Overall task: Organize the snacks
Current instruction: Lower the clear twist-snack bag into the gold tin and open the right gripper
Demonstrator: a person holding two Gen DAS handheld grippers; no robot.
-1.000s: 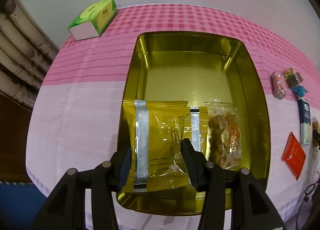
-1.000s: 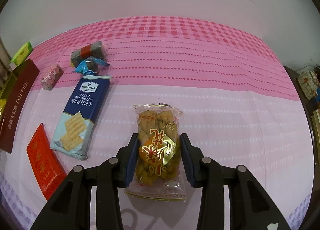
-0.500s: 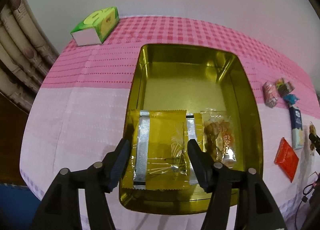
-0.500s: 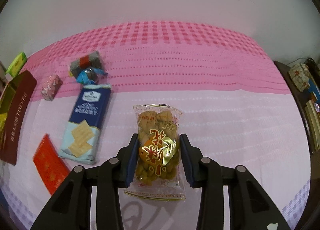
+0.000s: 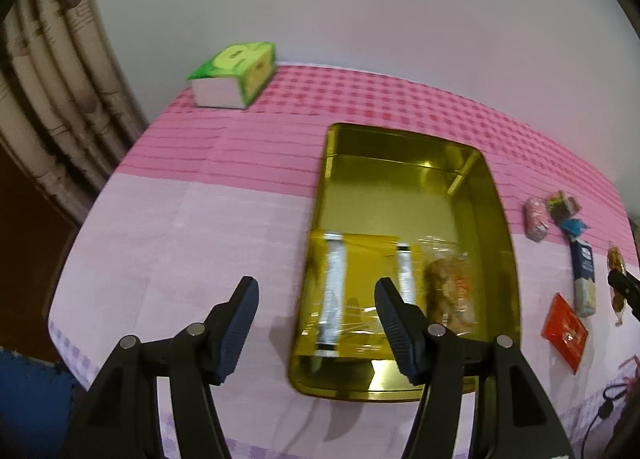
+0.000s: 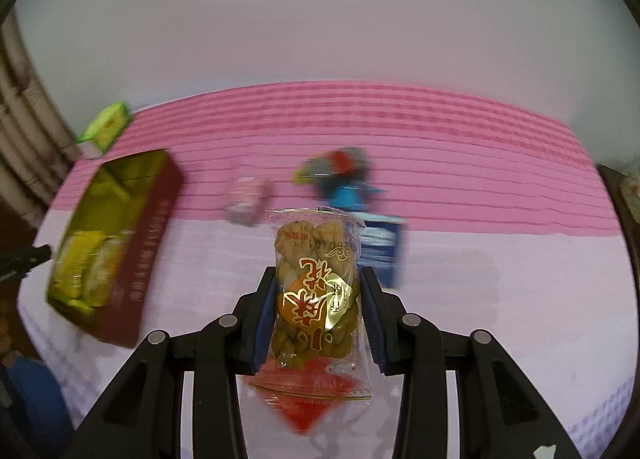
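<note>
Left wrist view: the left gripper point(image 5: 314, 323) hangs with jaws apart and empty over the near left edge of the gold tin point(image 5: 502, 235), a smooth, shiny, rectangular box on the pink cloth. A flat yellow foil packet point(image 5: 362, 259) and a clear twist-snack bag point(image 5: 450, 291) lie at the tin's near end.

Right wrist view: the right gripper point(image 6: 318, 313) is clamped across the middle of a snack bag point(image 6: 314, 291), lifted clear of the cloth. Its film looks light, crinkly and slippery, the knobbly twists inside brittle, so a gentle mid-bag grip suits it

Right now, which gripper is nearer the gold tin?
Left. The left gripper hangs open just above the gold tin's near left edge. The right gripper, shut on a twisted-snack bag, is off to the tin's right.
</note>
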